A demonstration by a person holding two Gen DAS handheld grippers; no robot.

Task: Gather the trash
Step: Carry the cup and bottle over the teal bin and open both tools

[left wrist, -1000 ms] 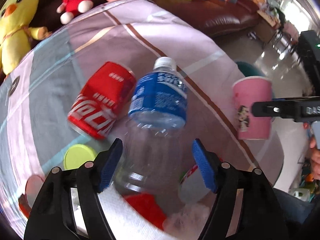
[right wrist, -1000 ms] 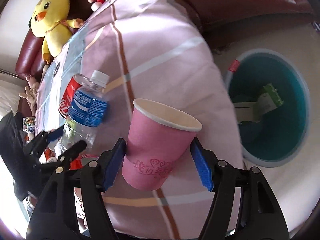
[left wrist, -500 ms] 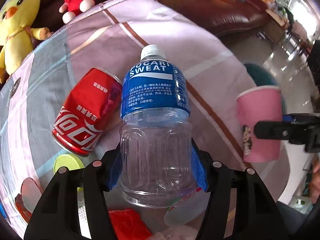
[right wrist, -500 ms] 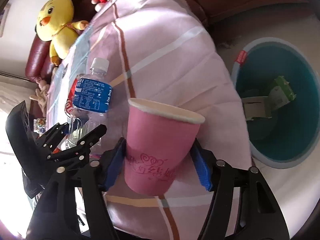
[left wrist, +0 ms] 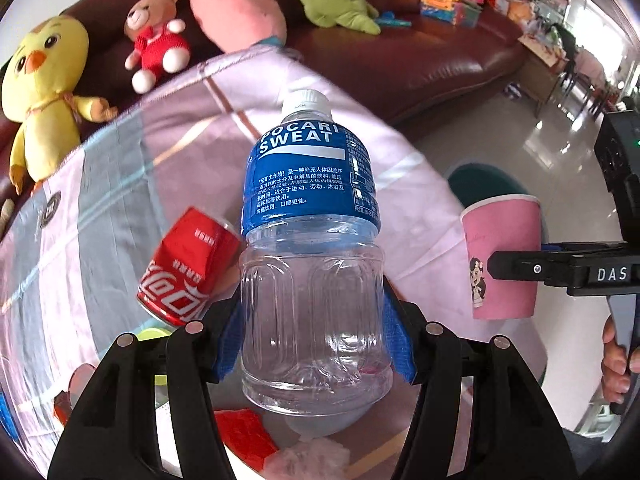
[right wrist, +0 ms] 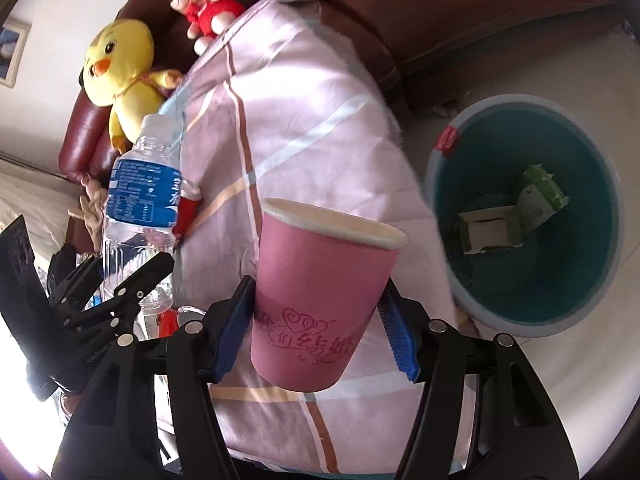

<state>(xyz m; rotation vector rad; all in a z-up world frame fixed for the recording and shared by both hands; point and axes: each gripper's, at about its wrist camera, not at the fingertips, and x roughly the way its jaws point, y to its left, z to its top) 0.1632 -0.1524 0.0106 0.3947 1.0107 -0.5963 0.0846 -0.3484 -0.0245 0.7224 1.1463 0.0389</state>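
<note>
My left gripper [left wrist: 312,336] is shut on the clear lower body of an empty plastic bottle [left wrist: 310,248] with a blue label and white cap, held upright above the table. My right gripper [right wrist: 316,320] is shut on a pink paper cup [right wrist: 320,296], upright and lifted off the cloth. In the left wrist view the cup [left wrist: 502,256] and the right gripper [left wrist: 560,272] sit at the right. A crushed red soda can [left wrist: 188,268] lies on the cloth left of the bottle. A teal bin [right wrist: 524,220] stands on the floor to the right, with cartons inside.
A pink and grey checked cloth [right wrist: 304,120] covers the table. Red wrapper scraps [left wrist: 244,432], a yellow lid [left wrist: 154,334] and crumpled tissue [left wrist: 308,460] lie near its front edge. Plush toys [left wrist: 40,92] sit on a dark red sofa [left wrist: 440,52] behind. A hand [left wrist: 618,368] holds the right gripper.
The left jaws closed on the bottle, which stood up from lying and rose off the cloth. The right gripper carried the pink cup sideways, and the bin now looks closer.
</note>
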